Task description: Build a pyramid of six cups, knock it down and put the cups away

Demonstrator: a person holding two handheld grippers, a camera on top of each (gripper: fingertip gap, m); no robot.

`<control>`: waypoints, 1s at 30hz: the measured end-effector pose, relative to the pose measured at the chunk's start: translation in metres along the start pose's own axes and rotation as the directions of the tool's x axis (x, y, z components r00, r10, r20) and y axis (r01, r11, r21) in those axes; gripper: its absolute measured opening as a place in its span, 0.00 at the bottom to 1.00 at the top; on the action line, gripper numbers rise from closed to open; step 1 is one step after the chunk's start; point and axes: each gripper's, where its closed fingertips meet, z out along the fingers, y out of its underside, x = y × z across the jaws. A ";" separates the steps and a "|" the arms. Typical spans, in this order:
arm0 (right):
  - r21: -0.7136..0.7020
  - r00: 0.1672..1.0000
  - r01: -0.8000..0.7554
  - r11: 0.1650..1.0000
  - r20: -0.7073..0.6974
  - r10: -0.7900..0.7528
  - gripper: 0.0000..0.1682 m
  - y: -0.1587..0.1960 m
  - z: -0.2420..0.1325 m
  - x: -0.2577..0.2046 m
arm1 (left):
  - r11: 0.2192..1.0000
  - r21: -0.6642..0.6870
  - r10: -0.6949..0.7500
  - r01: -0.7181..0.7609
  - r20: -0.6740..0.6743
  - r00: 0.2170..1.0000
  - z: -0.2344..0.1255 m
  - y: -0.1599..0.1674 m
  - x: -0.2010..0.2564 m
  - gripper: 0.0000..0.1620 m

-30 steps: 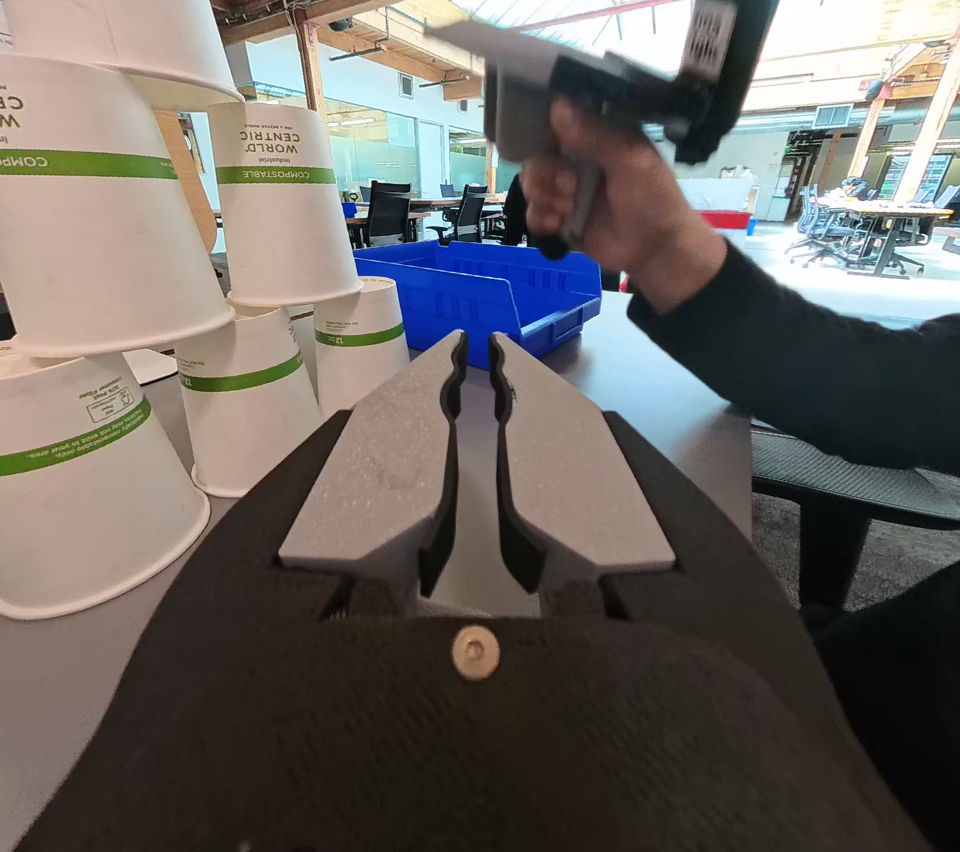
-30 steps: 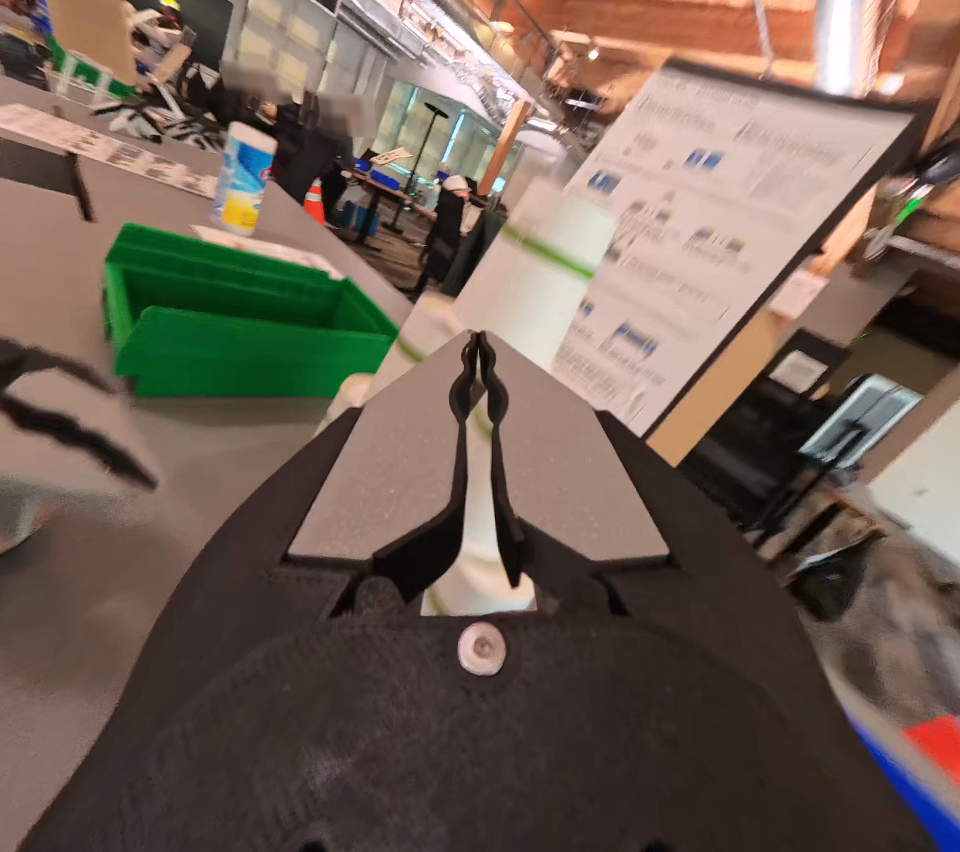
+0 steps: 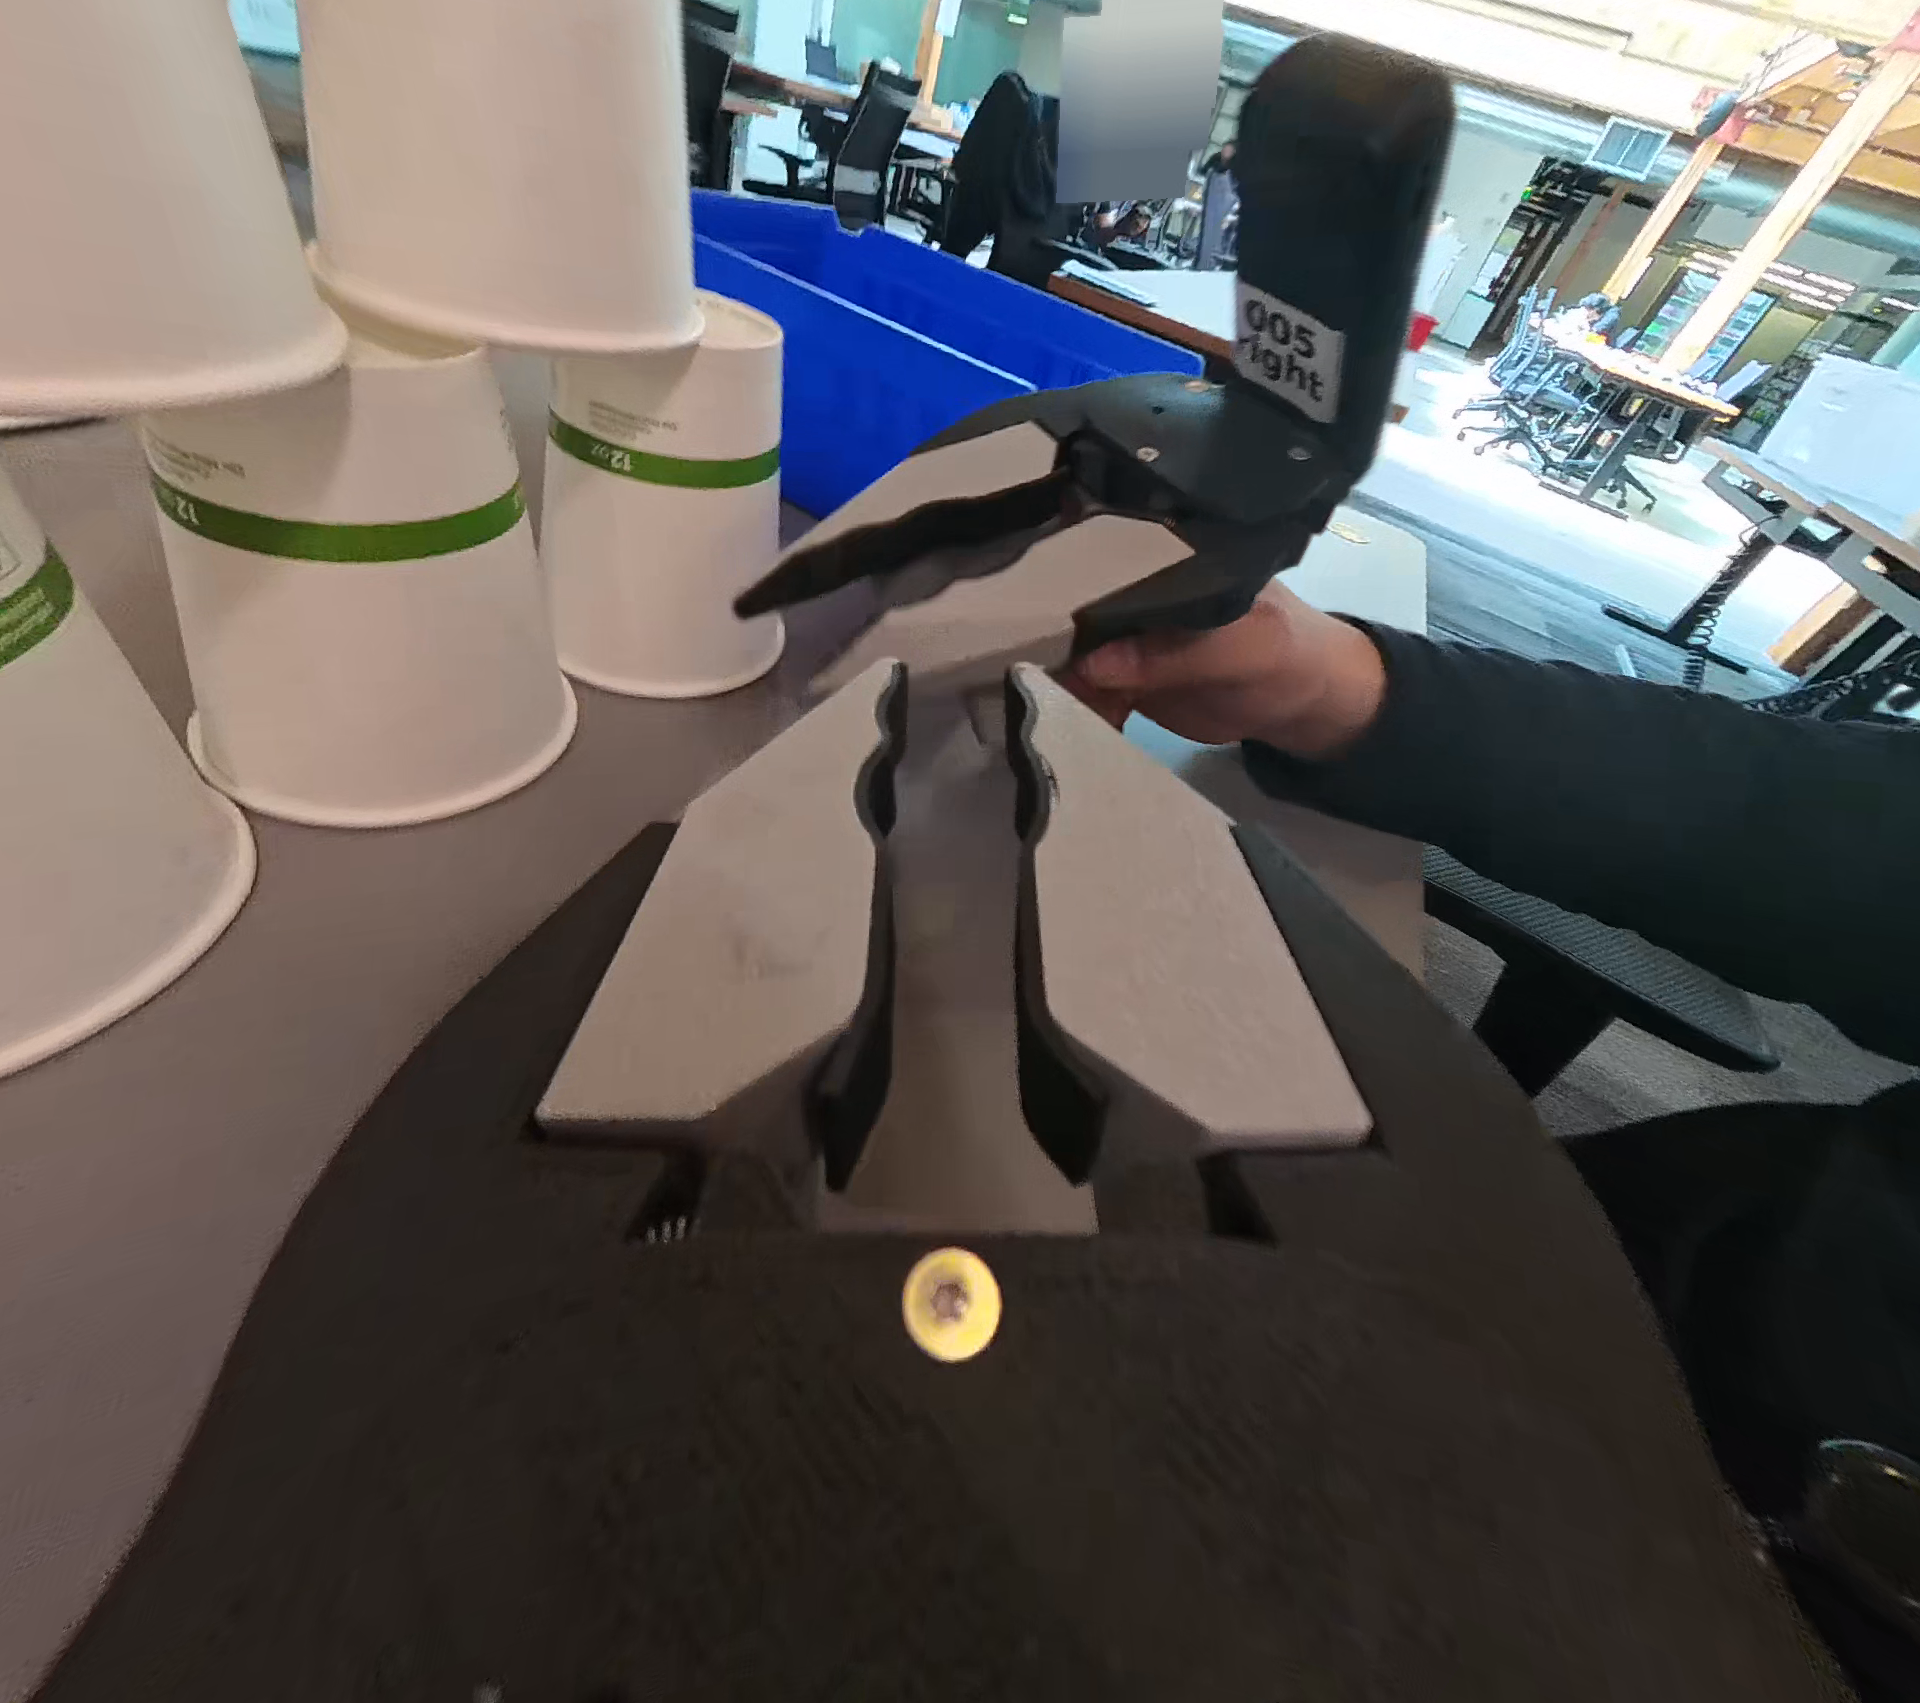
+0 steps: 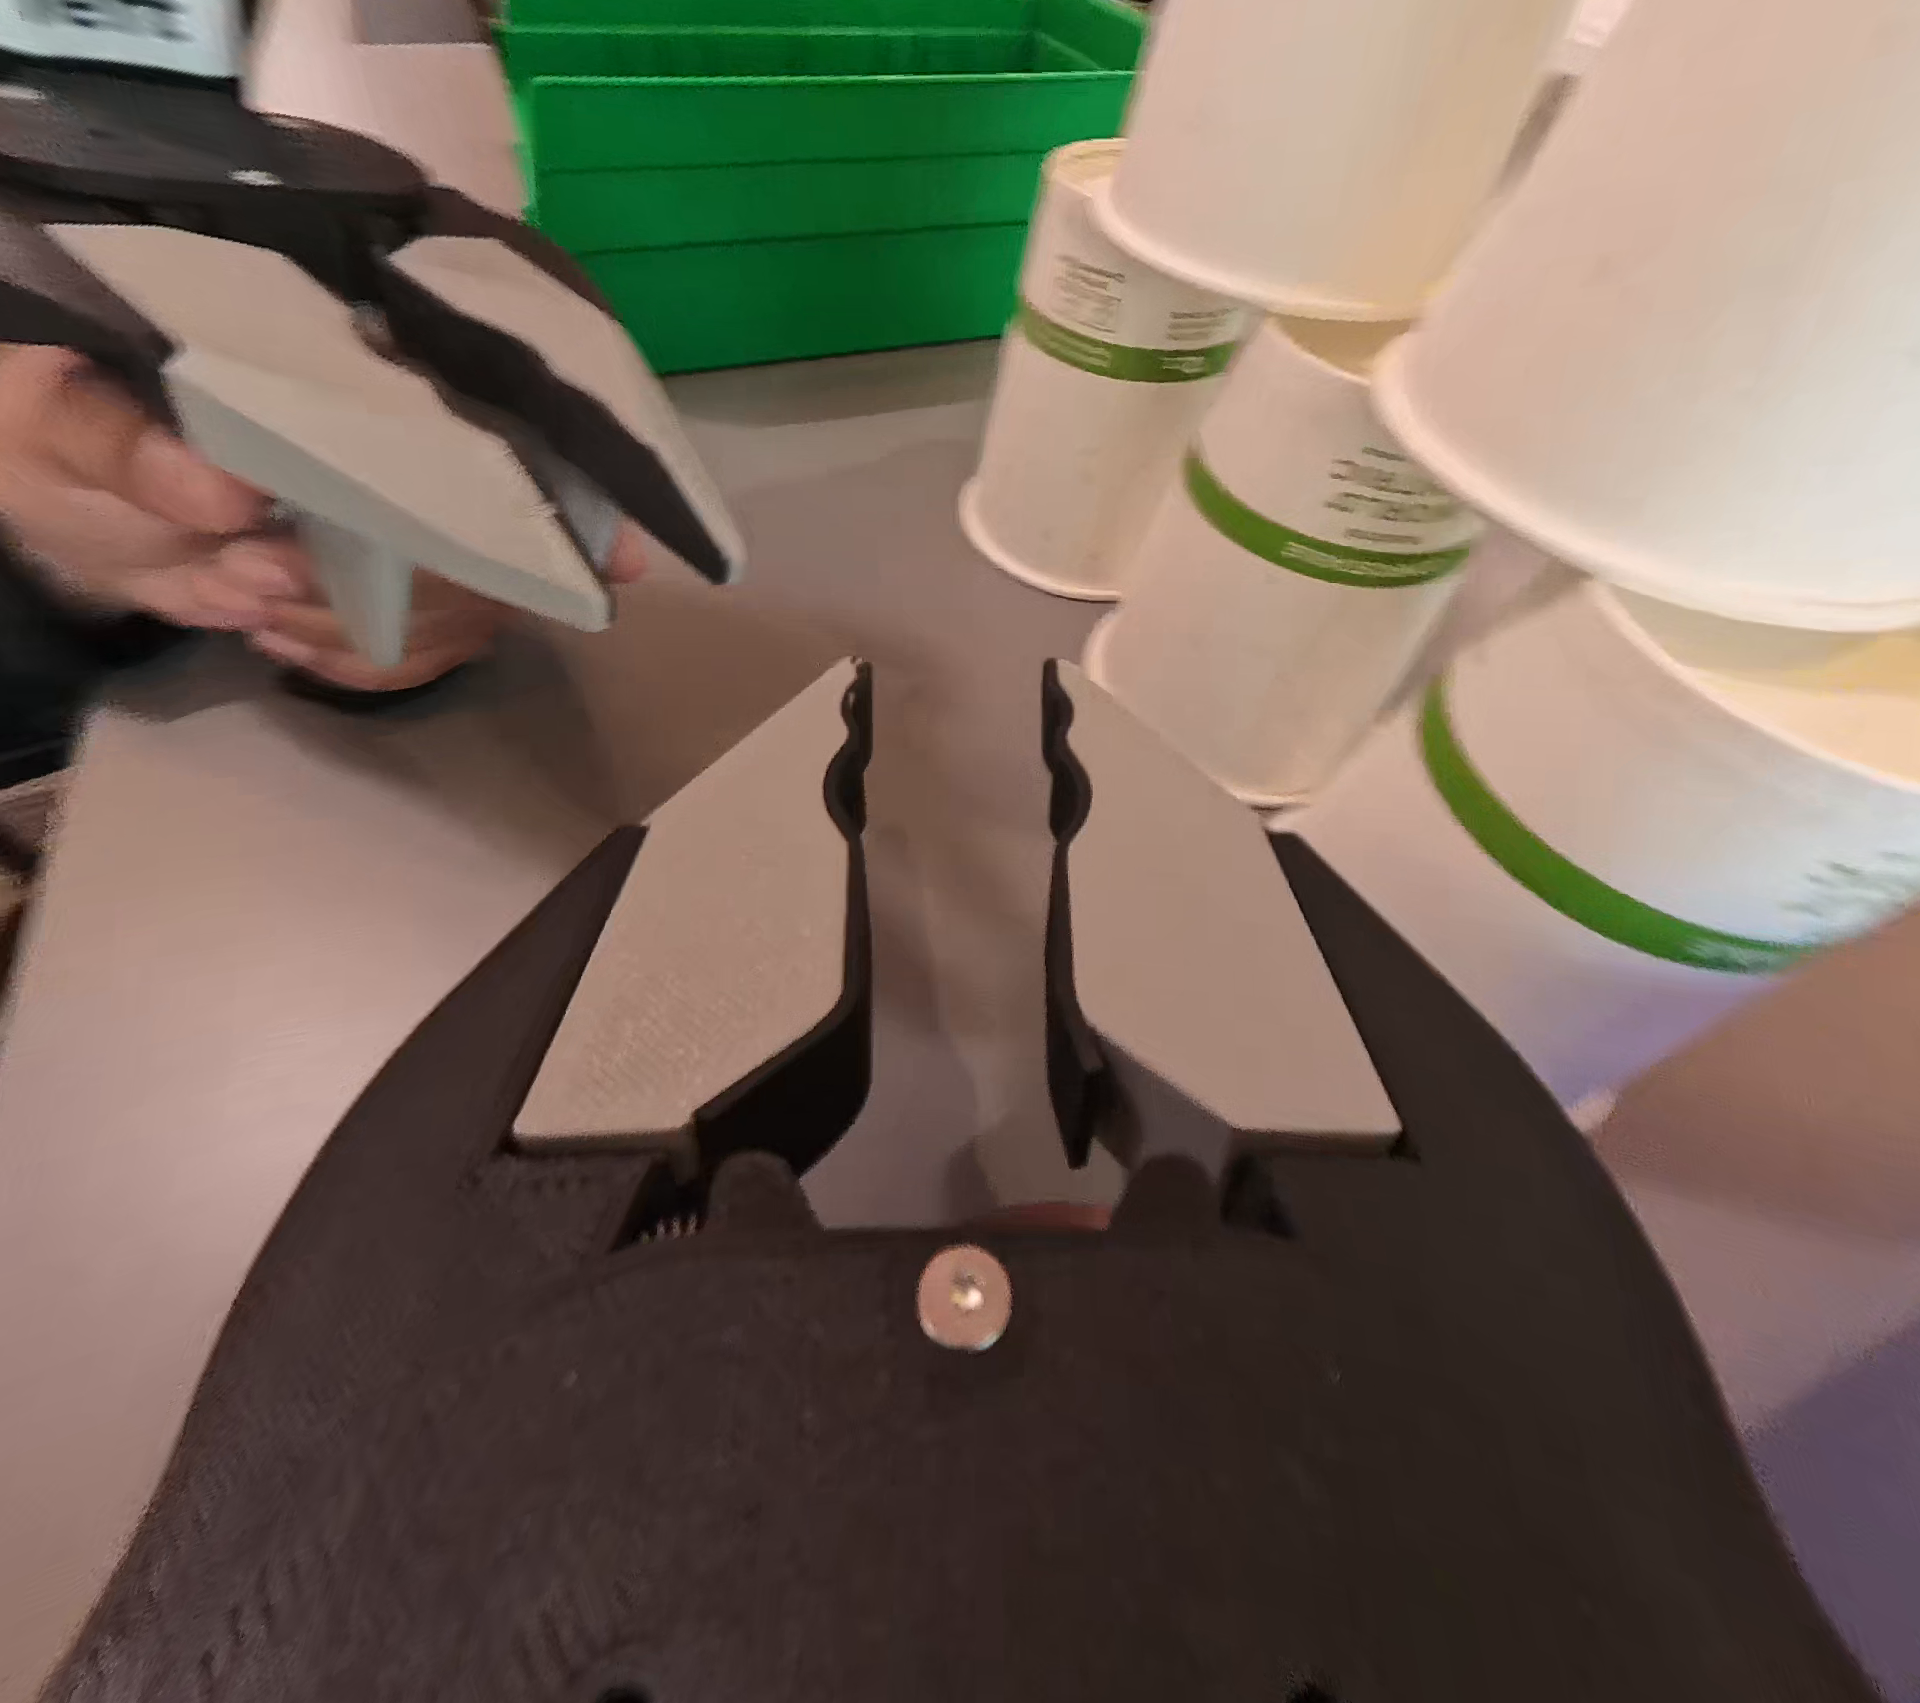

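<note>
White paper cups (image 3: 353,604) carry green bands (one each). One bin (image 3: 914,365) is blue, another bin (image 4: 810,136) green.

Grey table (image 3: 343,915) carried three upside-down white cups (image 3: 353,614) with green bands in a row, more stacked above. Blue bin (image 3: 894,365) sat behind them; green bin (image 4: 790,178) on the far side.

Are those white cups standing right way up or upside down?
Upside down. Every cup in the pyramid rests on its wide rim with the narrow base on top, and the upper cups sit across the bases below.
</note>
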 end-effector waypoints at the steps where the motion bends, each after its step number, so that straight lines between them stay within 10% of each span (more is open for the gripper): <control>1: -0.003 0.995 0.003 1.000 -0.100 -0.004 0.14 0.001 -0.003 0.016 | 1.000 -0.017 -0.017 0.017 0.016 1.000 0.001 0.002 -0.005 0.09; 6: 0.200 0.870 0.105 0.974 -0.493 0.008 0.00 -0.043 -0.049 0.072 | 0.994 -0.087 0.083 -0.061 0.275 0.958 -0.022 -0.004 -0.063 0.08; 9: 0.255 0.659 0.222 0.941 -0.750 0.048 0.00 -0.066 -0.096 0.105 | 0.997 0.022 0.061 -0.080 0.466 0.883 -0.054 -0.029 -0.103 0.08; 13: 0.342 0.495 0.286 0.895 -0.853 0.168 0.00 -0.082 -0.139 0.120 | 0.996 0.035 0.048 -0.082 0.566 0.823 -0.068 -0.027 -0.131 0.11; 20: 0.293 0.621 -0.019 0.956 -0.746 0.241 0.00 -0.074 -0.074 0.156 | 0.975 0.098 0.103 -0.200 0.598 0.795 -0.048 -0.076 -0.133 0.10; 30: 0.385 0.634 -0.073 0.920 -0.694 0.341 0.00 -0.073 -0.086 0.169 | 0.962 0.188 0.041 -0.197 0.614 0.788 -0.032 -0.115 -0.162 0.16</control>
